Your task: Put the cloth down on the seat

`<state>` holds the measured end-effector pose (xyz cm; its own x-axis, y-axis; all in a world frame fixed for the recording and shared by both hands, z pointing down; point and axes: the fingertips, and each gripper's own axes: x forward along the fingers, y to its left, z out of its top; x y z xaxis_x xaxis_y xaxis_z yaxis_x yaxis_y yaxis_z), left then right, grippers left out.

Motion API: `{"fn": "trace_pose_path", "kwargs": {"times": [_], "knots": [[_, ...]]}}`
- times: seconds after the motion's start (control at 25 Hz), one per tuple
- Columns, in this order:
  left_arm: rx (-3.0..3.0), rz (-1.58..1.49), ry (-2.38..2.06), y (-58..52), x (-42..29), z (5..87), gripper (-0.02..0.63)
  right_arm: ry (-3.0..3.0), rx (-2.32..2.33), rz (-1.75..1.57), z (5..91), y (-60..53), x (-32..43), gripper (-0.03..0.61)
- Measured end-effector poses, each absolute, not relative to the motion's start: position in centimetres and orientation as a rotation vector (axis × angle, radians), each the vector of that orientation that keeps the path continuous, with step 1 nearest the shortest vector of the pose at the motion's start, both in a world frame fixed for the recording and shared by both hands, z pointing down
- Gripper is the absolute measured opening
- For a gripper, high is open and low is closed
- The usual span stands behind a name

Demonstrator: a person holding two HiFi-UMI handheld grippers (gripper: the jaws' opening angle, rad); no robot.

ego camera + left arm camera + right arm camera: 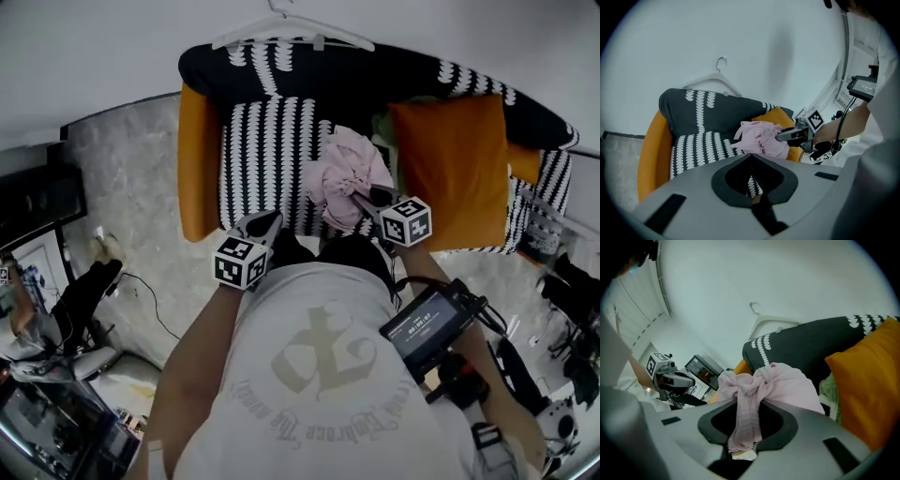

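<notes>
A bunched pink cloth (347, 178) hangs just above the black-and-white patterned seat (267, 159) of a sofa with orange sides. My right gripper (364, 202) is shut on it from the front right. In the right gripper view a strip of the cloth (773, 385) runs down between the jaws. The left gripper view shows the cloth (761, 136) held out over the seat (703, 145) by the right gripper (780, 136). My left gripper (265, 225) hovers at the seat's front edge, left of the cloth, jaws together and holding nothing.
An orange cushion (450, 169) leans on the sofa's right half, with a green fabric (829, 392) tucked beside it. A white hanger (291, 33) rests on the backrest. Cables and gear lie on the floor at the left (84, 291) and right (562, 281).
</notes>
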<state>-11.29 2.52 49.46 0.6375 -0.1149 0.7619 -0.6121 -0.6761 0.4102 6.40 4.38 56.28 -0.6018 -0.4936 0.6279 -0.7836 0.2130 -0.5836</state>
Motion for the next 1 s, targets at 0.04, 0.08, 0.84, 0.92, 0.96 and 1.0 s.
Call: {"fn": "trace_pose_path", "kwargs": {"times": [0.04, 0.08, 0.84, 0.92, 0.96, 1.0], "knots": [[2.173, 0.953, -0.574, 2.9, -11.3, 49.5, 0.012, -2.181, 1.171, 1.333, 56.7, 4.2, 6.4, 0.112], [2.159, 0.952, -0.586, 3.3, -11.3, 49.5, 0.012, -2.178, 1.142, 1.328, 57.1, 4.1, 6.4, 0.112], [1.933, 0.855, -0.782, 8.2, -13.2, 53.2, 0.012, -2.148, 0.813, 1.235, 66.1, -2.2, 4.0, 0.112], [1.92, 0.853, -0.788, 9.1, -13.5, 53.3, 0.012, -2.149, 0.815, 1.227, 66.7, -2.5, 3.9, 0.112], [1.912, 0.851, -0.791, 9.4, -13.6, 53.3, 0.012, -2.148, 0.818, 1.226, 67.0, -2.7, 3.9, 0.112], [1.904, 0.849, -0.793, 9.6, -13.7, 53.3, 0.012, -2.145, 0.822, 1.226, 67.3, -3.0, 3.9, 0.112]]}}
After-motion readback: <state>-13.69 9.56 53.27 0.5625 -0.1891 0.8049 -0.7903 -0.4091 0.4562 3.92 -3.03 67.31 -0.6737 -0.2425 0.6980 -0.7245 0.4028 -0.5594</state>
